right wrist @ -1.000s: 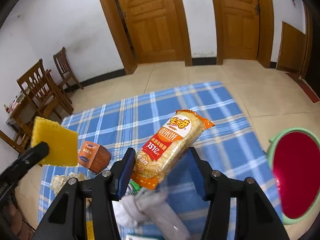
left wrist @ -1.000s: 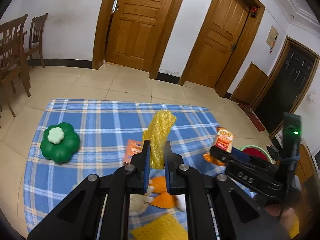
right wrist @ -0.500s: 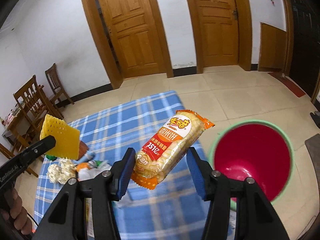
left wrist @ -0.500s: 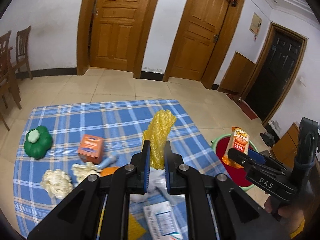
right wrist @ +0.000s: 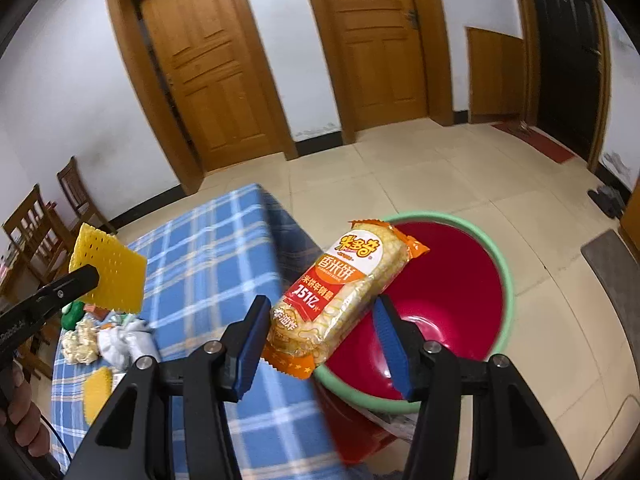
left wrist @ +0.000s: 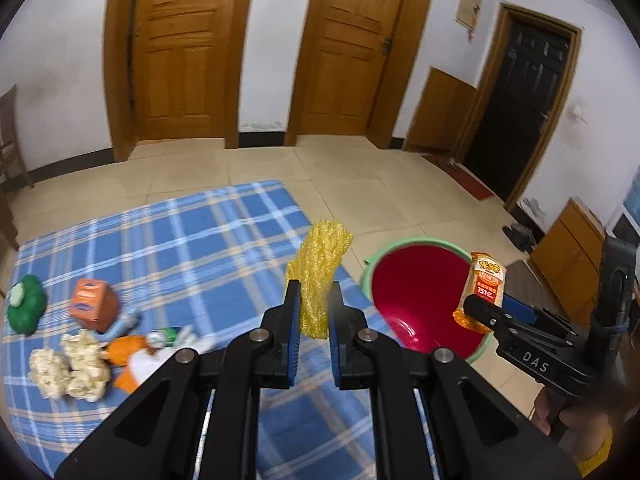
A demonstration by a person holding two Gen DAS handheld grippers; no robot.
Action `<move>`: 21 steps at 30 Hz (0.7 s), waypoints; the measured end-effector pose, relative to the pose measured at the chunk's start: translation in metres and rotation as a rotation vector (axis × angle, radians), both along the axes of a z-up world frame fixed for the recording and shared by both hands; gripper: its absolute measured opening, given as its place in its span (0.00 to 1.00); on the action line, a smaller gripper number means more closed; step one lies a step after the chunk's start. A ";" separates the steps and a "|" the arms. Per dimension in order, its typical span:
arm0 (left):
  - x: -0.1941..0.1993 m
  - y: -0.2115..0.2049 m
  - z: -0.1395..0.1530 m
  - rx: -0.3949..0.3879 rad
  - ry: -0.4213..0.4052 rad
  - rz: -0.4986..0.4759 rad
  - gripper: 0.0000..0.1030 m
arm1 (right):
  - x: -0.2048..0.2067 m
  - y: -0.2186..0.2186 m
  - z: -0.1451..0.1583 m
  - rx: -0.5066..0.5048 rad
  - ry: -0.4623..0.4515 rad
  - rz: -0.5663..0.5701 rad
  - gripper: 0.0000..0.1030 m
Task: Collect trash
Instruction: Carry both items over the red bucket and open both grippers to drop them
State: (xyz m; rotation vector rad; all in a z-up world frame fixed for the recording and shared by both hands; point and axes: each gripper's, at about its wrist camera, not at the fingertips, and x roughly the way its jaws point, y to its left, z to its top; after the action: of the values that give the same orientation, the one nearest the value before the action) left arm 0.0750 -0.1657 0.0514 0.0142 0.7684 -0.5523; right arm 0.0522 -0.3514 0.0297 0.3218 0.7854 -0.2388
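Observation:
My left gripper (left wrist: 313, 308) is shut on a yellow foam mesh sheet (left wrist: 319, 276), held upright over the right edge of the blue plaid cloth (left wrist: 192, 240). My right gripper (right wrist: 320, 332) is shut on an orange rice-cracker packet (right wrist: 340, 292), tilted, its upper end over the red bin with a green rim (right wrist: 448, 292). In the left wrist view the packet (left wrist: 482, 288) hangs above the bin's (left wrist: 416, 288) right side. In the right wrist view the yellow sheet (right wrist: 108, 270) is at the left, over the cloth (right wrist: 208, 248).
On the cloth lie a green toy (left wrist: 24, 308), an orange carton (left wrist: 92, 304), white crumpled lumps (left wrist: 68, 364), orange scraps and wrappers (left wrist: 132, 356). Wooden chairs (right wrist: 44, 232) stand far left. Doors line the far wall. Tiled floor surrounds the bin.
Both grippers swung right with their loads. The red bin came into view and closer; the packet now hangs over it, and the yellow sheet is near the cloth's right edge.

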 end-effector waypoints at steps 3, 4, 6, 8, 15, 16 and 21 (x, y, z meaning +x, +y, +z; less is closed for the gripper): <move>-0.002 -0.023 -0.007 0.013 0.013 -0.042 0.11 | -0.007 -0.019 -0.010 0.014 0.011 -0.035 0.55; -0.002 -0.032 -0.010 0.018 0.019 -0.060 0.11 | -0.010 -0.023 -0.013 0.016 0.016 -0.044 0.55; -0.003 -0.047 -0.017 0.027 0.030 -0.090 0.11 | -0.017 -0.034 -0.021 0.025 0.027 -0.063 0.55; -0.004 -0.061 -0.023 0.035 0.042 -0.118 0.11 | -0.020 -0.043 -0.029 0.036 0.040 -0.078 0.55; 0.002 -0.108 -0.049 0.064 0.089 -0.201 0.11 | -0.023 -0.066 -0.055 0.064 0.080 -0.119 0.55; 0.002 -0.113 -0.052 0.065 0.094 -0.211 0.11 | -0.023 -0.069 -0.058 0.069 0.084 -0.123 0.55; 0.005 -0.138 -0.064 0.084 0.115 -0.260 0.12 | -0.026 -0.078 -0.069 0.081 0.090 -0.141 0.56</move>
State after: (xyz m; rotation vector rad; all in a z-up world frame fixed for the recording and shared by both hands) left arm 0.0797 -0.3035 -0.0126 0.1631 0.9079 -0.7722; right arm 0.0261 -0.4299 -0.0388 0.4458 0.8640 -0.3567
